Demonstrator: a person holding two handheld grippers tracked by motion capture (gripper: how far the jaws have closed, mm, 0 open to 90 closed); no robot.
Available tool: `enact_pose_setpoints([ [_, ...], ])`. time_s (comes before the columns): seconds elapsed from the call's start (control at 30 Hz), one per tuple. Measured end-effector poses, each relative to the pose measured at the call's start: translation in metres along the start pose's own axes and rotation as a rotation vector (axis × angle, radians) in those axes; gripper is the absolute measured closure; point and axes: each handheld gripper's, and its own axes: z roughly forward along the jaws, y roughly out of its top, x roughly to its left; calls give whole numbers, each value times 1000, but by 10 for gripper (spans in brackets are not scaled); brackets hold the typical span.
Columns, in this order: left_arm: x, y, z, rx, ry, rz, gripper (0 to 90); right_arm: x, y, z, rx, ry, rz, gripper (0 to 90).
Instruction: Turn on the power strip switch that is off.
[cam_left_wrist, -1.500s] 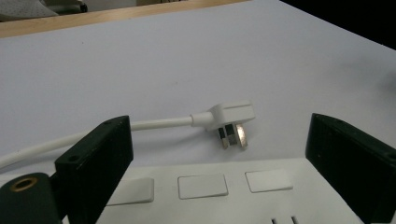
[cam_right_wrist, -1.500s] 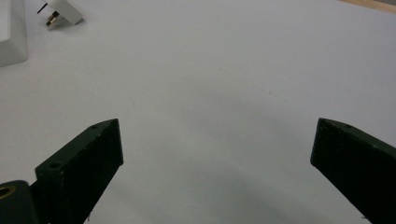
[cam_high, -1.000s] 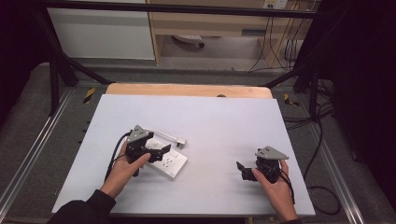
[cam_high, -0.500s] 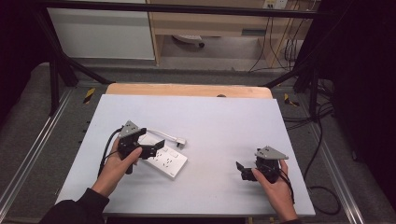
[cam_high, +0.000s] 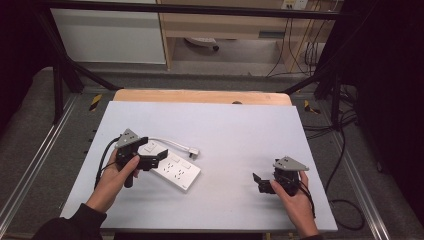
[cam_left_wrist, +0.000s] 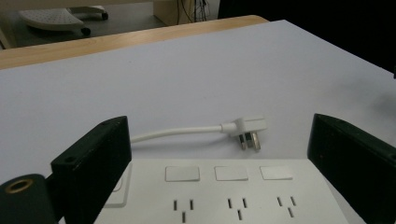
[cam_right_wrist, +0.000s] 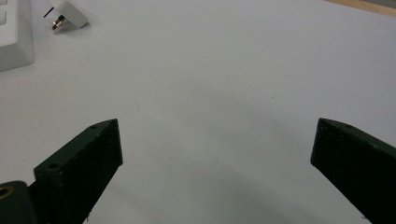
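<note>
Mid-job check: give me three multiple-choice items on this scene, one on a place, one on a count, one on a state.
1. Where is the white rectangular power strip? A under the left gripper B by the right gripper C on the floor
2. How many square buttons show in a row in the left gripper view? A one B three C five
3. The white plug is: A in a socket B lying loose on the table C gripped

A, the left gripper's jaws straddle the strip. B, three squares. B, prongs bare on the sheet.

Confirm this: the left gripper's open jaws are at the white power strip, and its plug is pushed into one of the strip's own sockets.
Not quite. The left gripper is open at the power strip, but the plug lies loose on the table, pins bare, as the left gripper view shows.
</note>
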Motion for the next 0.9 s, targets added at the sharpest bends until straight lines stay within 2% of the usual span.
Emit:
enact_pose_setpoints([
  [0.2, 5, 0, -15, -4, 13, 6, 62, 0, 0, 0, 1, -1, -2, 25],
  [0.3, 8, -2, -22, -18, 21, -9, 63, 0, 0, 0, 1, -1, 0, 25],
  [0.5, 13, -7, -37, -25, 30, -10, 65, -1, 0, 0, 1, -3, -1, 25],
  [0.9, 28, -28, -75, -49, 65, -36, 65, 0, 0, 0, 4, -6, 1, 25],
])
